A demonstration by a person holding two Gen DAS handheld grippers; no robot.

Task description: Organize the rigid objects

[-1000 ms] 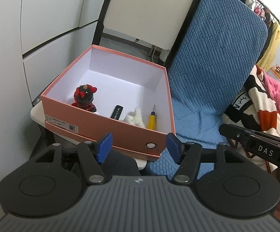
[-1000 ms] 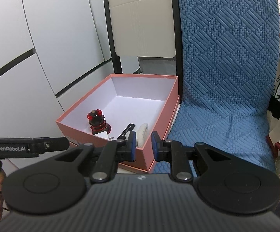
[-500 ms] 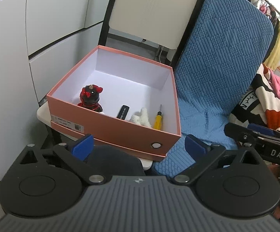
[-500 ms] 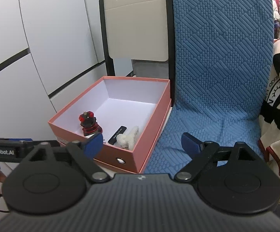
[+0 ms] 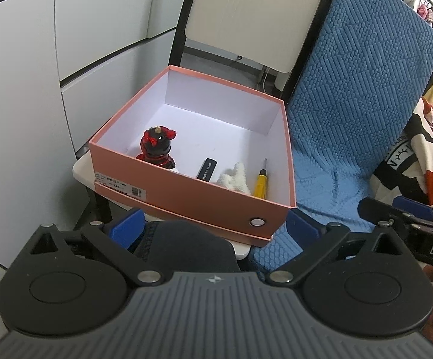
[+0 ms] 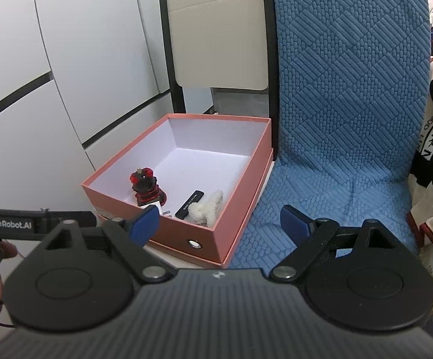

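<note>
An open pink box [image 5: 186, 197] [image 6: 243, 179] stands on a small white stool. Inside it are a red and black figurine [image 5: 157, 148] [image 6: 146, 191], a black stick [image 5: 207, 169] [image 6: 190, 204], a white fuzzy toy [image 5: 235, 177] [image 6: 206, 209] and a yellow screwdriver [image 5: 260, 183]. My left gripper [image 5: 213, 229] is open and empty, held back from the box's front wall. My right gripper [image 6: 219, 224] is open and empty, in front of the box's near right corner.
A blue textured cover [image 5: 354, 95] [image 6: 345, 104] drapes a chair to the right of the box. A beige folding chair [image 6: 216, 36] stands behind the box. White cabinet doors [image 6: 51, 74] are on the left. Patterned clothes [image 5: 411, 161] lie at the right.
Both grippers have opened wide from a narrower stance, the right one from almost shut. Both have drawn back a little from the box. The things in the box have not moved.
</note>
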